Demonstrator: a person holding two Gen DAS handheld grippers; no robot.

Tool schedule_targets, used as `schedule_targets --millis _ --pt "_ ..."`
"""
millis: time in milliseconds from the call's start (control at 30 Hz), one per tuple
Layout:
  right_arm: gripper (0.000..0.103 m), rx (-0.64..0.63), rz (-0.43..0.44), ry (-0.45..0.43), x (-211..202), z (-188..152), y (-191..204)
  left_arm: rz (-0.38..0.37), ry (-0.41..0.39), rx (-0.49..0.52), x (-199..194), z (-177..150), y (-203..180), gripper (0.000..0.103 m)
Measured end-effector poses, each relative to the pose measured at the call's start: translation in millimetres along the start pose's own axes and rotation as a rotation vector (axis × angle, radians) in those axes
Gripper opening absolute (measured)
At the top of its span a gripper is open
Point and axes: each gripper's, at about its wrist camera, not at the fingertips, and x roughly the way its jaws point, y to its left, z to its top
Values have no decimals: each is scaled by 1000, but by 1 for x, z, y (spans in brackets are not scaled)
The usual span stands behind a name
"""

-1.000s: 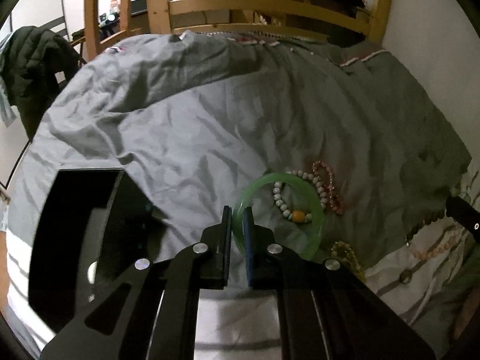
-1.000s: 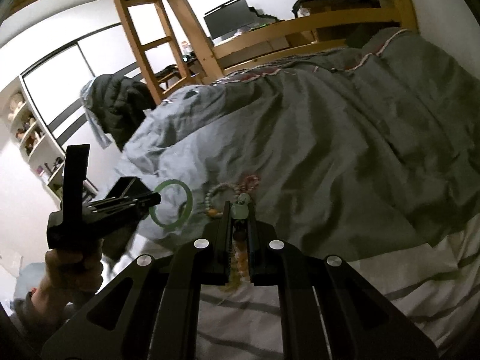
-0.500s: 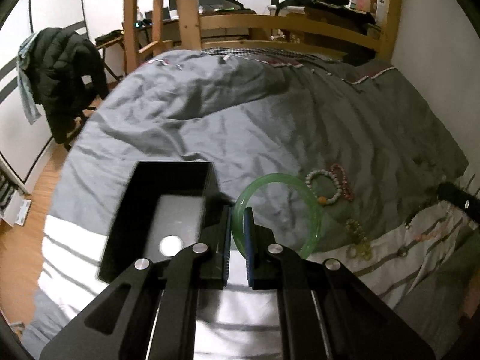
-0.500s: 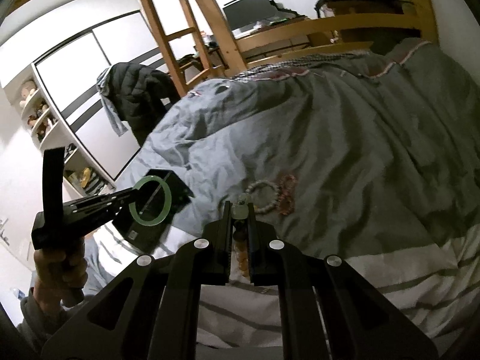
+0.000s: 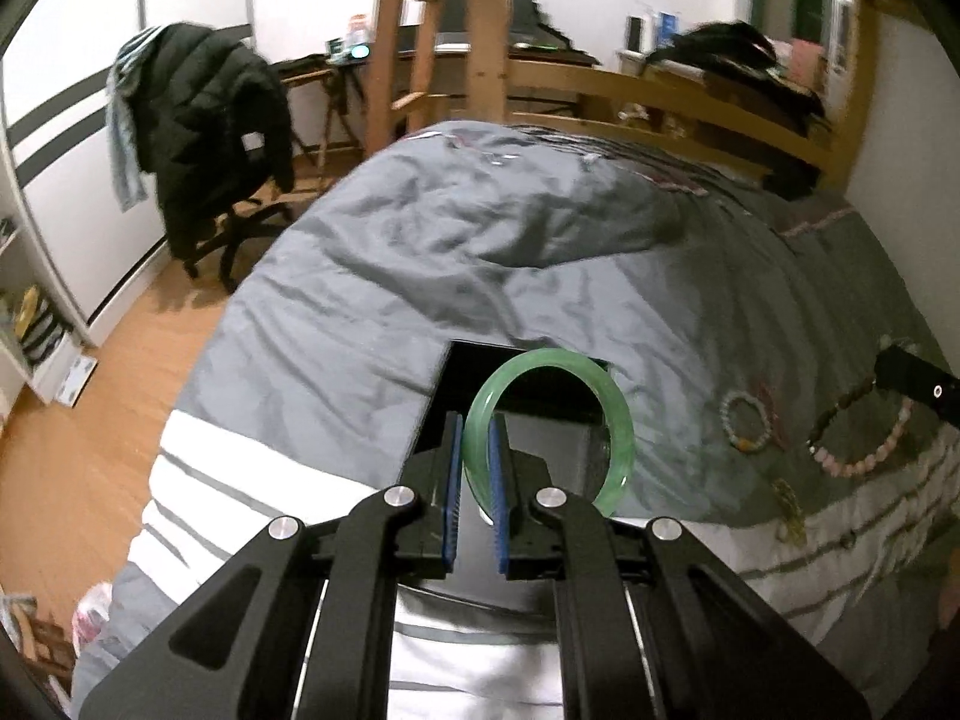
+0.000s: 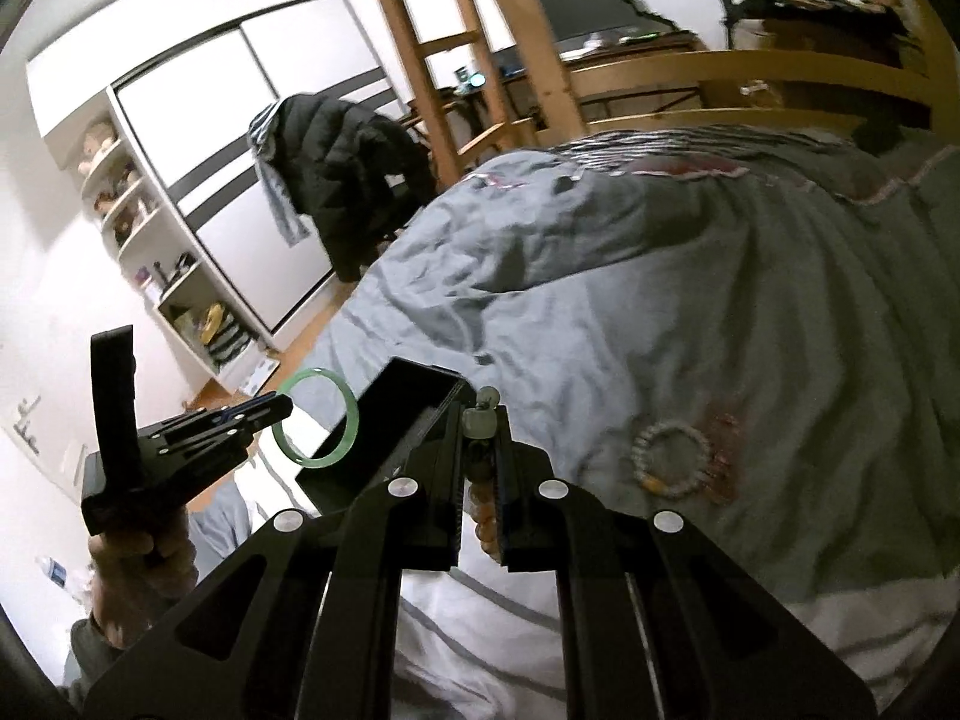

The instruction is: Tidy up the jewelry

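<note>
Left hand-held gripper [image 5: 475,480] clamps the green bangle [image 5: 618,420] above the open black box [image 5: 444,396] on the grey bed [image 5: 540,276]. Right hand-held gripper [image 6: 478,480] pinches a beaded strand [image 6: 480,516]. Two beaded bracelets [image 6: 678,462] lie on the duvet, near the box.

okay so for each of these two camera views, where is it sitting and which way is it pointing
Left wrist: sits on the left tongs, looking forward and down along them at the green bangle they clamp, above the black box on the bed.
Right wrist: sits on the right tongs, shut on a bead string, facing left across the bed; the person's left hand shows.
Shared: bangle, box, grey duvet, white bead bracelet.
</note>
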Motion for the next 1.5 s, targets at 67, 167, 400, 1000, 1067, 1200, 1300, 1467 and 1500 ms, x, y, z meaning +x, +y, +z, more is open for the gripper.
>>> schedule_targets --millis 67,167,400,1000,1067,1200,1300,1467,1500 --pt "9 -15 7 15 16 5 12 2 19 -35 7 -1 11 8" --pt "9 -34 18 39 41 10 29 34 46 -40 17 -4 17 9" --pt "9 -84 28 97 95 22 65 49 124 -58 36 -12 26 9" --pt "11 -31 10 231 161 8 65 38 209 -96 53 -21 31 13" --pt "11 -29 12 232 160 9 65 31 199 -102 52 -20 32 13" --pt "13 -24 27 235 158 12 66 10 132 -119 39 -15 34 13" --pt "45 -5 69 232 154 14 65 -1 105 -119 35 -14 33 35" --pt "67 4 39 156 133 22 58 -18 44 -121 25 -11 31 47" --pt "68 4 25 143 123 23 52 -28 40 -121 24 -10 30 59"
